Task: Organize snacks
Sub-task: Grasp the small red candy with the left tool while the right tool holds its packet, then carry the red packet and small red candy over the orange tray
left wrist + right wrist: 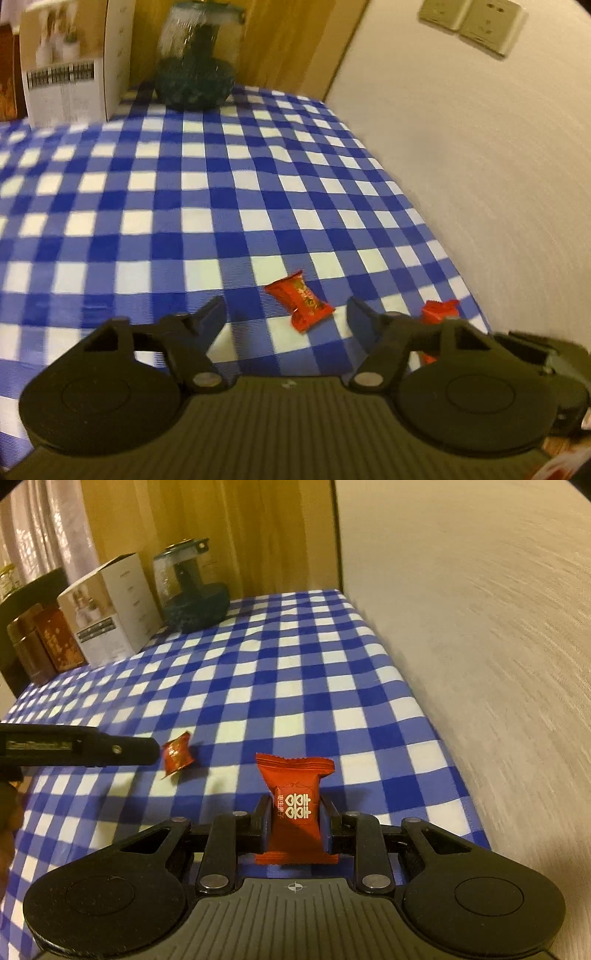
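Observation:
A small red candy (299,301) lies on the blue-and-white checked tablecloth (184,206), just ahead of and between the fingertips of my left gripper (288,317). That gripper is open and its pads stand clear of the wrapper. In the right wrist view the same candy (177,753) lies just off the tip of the left gripper's finger (122,751). My right gripper (295,819) is shut on a larger red snack packet (295,805) with white characters, held upright above the cloth. That packet (439,312) also shows behind the left gripper's right finger.
At the back of the table stand a dark green glass jar (192,590), a white carton (110,613) and brown tins (44,642). A pale wall (480,646) runs along the table's right edge. Wall sockets (472,22) sit high on it.

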`<state>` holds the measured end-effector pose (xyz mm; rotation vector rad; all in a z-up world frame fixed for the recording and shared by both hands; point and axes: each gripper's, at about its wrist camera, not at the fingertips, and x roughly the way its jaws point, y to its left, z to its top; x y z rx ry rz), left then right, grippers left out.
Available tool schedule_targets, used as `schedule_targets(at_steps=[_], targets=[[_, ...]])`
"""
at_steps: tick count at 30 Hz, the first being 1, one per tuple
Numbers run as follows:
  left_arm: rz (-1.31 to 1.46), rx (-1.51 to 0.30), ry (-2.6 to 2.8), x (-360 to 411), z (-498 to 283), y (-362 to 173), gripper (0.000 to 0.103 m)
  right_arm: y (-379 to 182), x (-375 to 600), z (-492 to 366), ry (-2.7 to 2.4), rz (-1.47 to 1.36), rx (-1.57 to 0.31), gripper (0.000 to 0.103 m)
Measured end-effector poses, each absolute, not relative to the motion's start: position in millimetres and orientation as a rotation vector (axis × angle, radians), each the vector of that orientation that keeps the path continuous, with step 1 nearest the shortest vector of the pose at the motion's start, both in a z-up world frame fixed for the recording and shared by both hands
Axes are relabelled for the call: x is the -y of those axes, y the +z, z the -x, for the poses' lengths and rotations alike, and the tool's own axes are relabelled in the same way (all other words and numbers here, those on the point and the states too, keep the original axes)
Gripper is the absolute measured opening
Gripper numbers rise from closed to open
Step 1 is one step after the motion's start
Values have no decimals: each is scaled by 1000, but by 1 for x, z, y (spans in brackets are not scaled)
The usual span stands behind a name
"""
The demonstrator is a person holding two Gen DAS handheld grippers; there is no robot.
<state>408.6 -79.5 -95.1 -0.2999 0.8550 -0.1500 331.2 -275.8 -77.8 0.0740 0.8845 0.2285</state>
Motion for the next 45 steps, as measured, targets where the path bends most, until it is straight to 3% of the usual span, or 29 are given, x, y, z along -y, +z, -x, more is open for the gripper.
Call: schedule_targets(at_steps=[5, 10, 15, 32, 45], targets=[[403, -885, -121, 83, -425, -108, 52, -79, 281, -339, 223, -100, -872, 26], [335, -876, -100, 97, -432, -112, 42, -80, 282, -340, 219, -96, -863, 26], [231, -874, -112, 105, -430, -112, 20, -81, 282, -337, 211, -92, -863, 26], [35, -871, -148, 113, -354, -108, 19, -74, 255, -297, 229, -106, -932, 26], [59, -858, -167, 93, -276, -61, 19, -29, 223, -231, 236, -105, -952, 26]])
